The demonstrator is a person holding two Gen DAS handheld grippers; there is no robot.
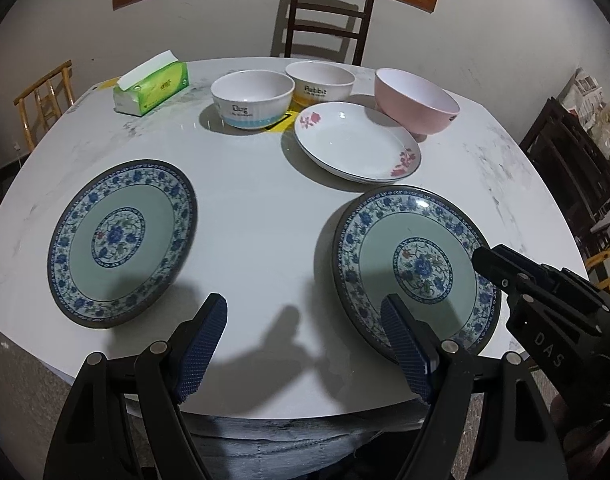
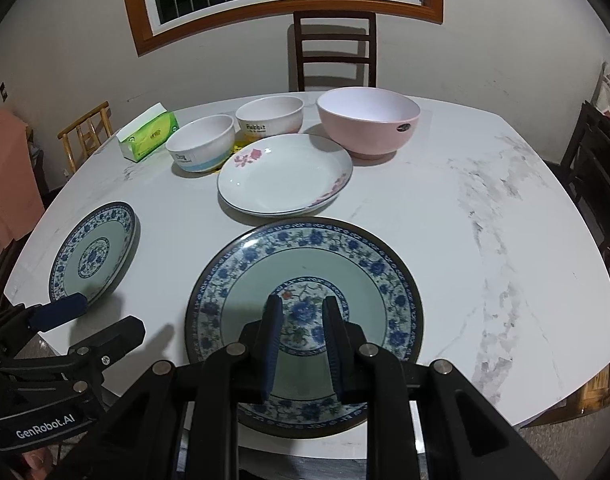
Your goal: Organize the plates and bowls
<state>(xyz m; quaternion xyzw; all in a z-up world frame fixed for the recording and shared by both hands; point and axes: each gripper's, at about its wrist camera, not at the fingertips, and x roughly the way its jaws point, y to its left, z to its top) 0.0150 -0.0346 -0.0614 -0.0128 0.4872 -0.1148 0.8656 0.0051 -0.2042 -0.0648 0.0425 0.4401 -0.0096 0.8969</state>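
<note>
Two blue-patterned plates lie near the table's front edge, the left plate point(image 1: 121, 242) point(image 2: 93, 256) and the right plate point(image 1: 385, 248) point(image 2: 305, 256). Behind them are a white floral plate point(image 1: 357, 142) point(image 2: 285, 174), a "Dog" bowl point(image 1: 252, 98) point(image 2: 201, 146), a "Rabbit" bowl point(image 1: 319, 82) point(image 2: 270, 114) and a pink bowl point(image 1: 415, 102) point(image 2: 367, 120). My left gripper point(image 1: 304, 302) point(image 2: 110, 314) hangs open and empty over bare table between the blue plates. My right gripper point(image 2: 302, 301) hovers above the right plate's centre. Its jaws are almost together, with nothing between them.
A green tissue box point(image 1: 151, 86) point(image 2: 149, 134) sits at the back left of the white marble table point(image 1: 257, 208) point(image 2: 445, 240). A dark wooden chair point(image 1: 329, 20) point(image 2: 335, 52) stands behind the table. Other chairs flank both sides. The table's right side is bare.
</note>
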